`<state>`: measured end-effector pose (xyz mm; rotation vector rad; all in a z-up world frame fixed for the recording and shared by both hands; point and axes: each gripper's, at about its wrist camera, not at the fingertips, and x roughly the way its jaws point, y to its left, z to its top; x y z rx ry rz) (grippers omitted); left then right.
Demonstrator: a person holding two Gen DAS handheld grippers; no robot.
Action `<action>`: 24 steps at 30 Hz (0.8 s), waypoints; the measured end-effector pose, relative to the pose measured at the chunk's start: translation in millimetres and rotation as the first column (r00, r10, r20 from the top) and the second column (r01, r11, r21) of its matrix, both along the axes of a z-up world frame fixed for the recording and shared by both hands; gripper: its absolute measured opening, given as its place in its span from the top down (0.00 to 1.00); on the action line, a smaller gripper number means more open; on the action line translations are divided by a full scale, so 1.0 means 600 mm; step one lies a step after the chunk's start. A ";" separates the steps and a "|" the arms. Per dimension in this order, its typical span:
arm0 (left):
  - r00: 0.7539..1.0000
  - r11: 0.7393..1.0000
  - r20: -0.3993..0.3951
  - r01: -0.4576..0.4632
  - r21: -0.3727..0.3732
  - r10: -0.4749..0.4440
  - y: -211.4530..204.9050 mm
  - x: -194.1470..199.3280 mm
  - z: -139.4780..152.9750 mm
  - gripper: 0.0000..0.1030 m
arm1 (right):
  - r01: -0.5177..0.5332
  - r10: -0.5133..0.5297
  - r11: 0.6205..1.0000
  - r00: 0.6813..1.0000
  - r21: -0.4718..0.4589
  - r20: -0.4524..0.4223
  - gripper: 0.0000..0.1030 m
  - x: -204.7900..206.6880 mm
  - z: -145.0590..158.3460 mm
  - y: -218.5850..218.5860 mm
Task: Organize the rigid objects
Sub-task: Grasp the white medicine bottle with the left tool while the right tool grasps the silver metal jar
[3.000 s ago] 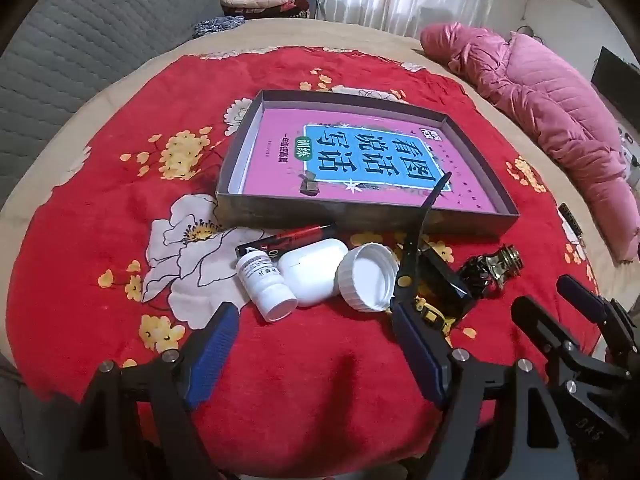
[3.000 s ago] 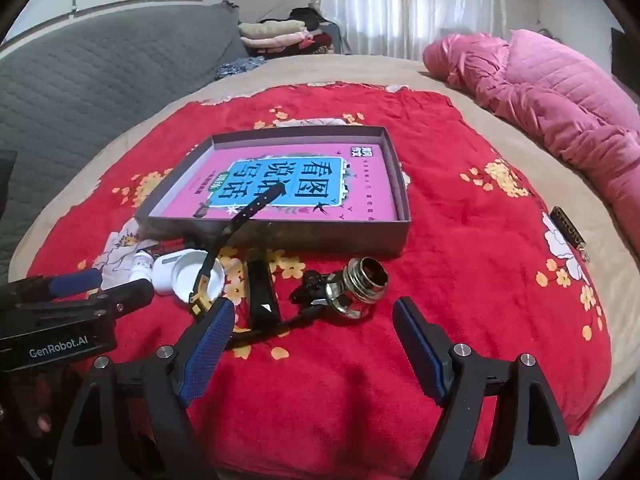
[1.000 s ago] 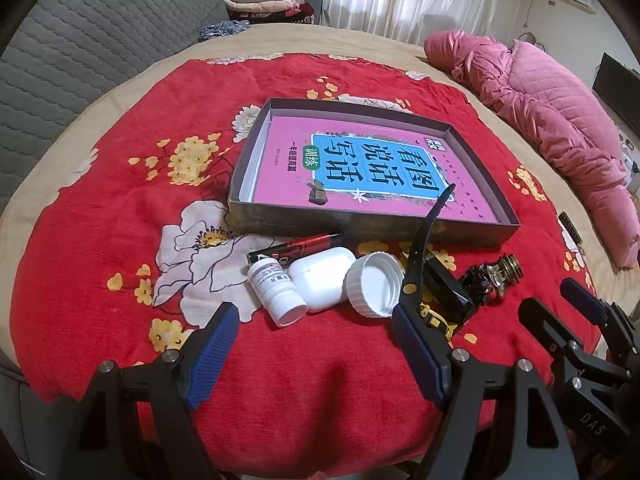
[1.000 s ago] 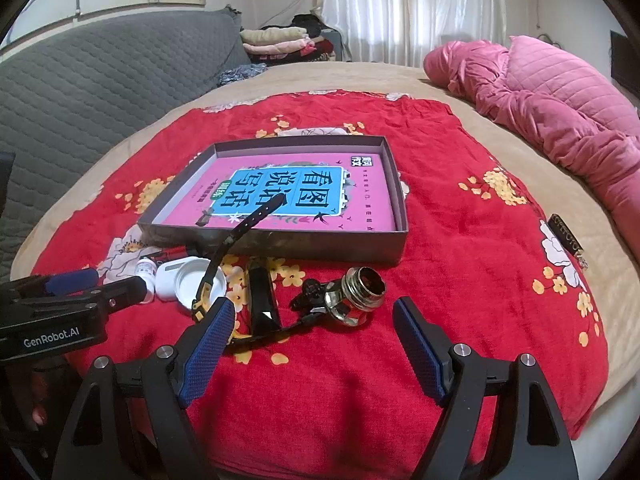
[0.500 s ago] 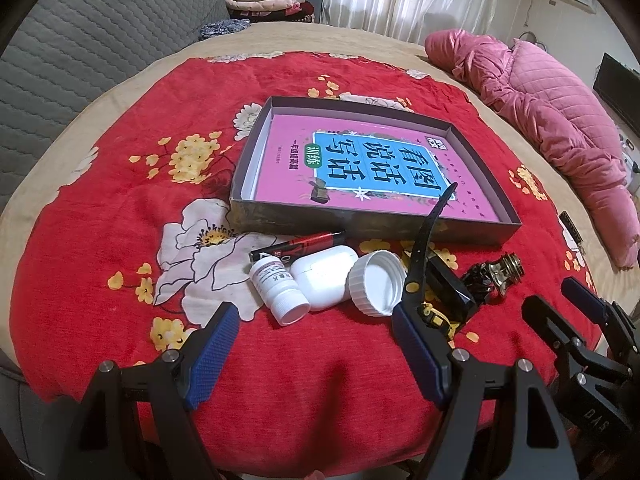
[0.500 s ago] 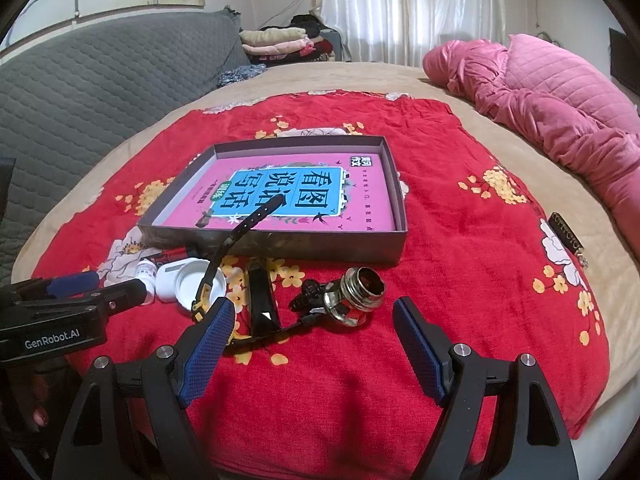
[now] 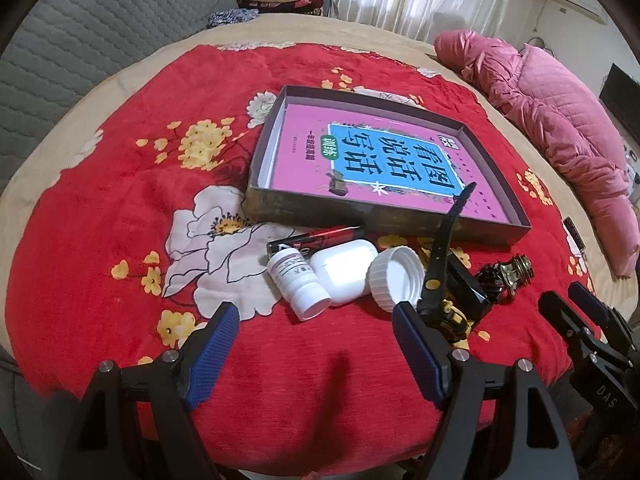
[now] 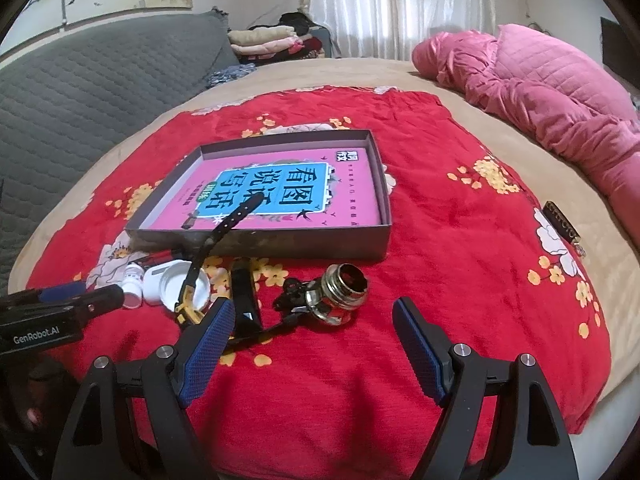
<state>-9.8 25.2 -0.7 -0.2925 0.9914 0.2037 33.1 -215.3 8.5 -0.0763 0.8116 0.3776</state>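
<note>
A shallow grey box with a pink book cover inside lies on the red floral blanket. In front of it lie a small white bottle, a white earbud case, a white cap, a red-black pen, a black watch with upright strap, a black block and a metal lamp socket. My left gripper is open, just short of the bottle. My right gripper is open, just short of the socket.
A pink quilt lies at the right. A grey quilted sofa back stands at the left. Folded clothes are at the back. A small dark object lies on the blanket's right edge.
Both grippers have drifted only slightly; the view has shifted a little. The objects have not moved and both grippers stay open.
</note>
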 end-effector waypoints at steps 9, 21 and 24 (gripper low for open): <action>0.999 0.998 -0.009 -0.041 -0.041 0.041 0.031 0.003 -0.012 0.24 | 0.006 -0.006 1.000 1.000 0.003 -0.005 0.20 0.002 -0.005 -0.004; 0.991 0.986 -0.053 -0.124 -0.112 0.119 0.056 0.031 -0.039 0.24 | 0.033 -0.033 0.999 0.999 -0.008 -0.008 0.20 0.018 -0.017 -0.012; 0.989 0.984 -0.064 -0.142 -0.105 0.135 0.060 0.037 -0.047 0.24 | 0.039 -0.039 0.999 0.999 -0.013 -0.004 0.20 0.024 -0.022 -0.015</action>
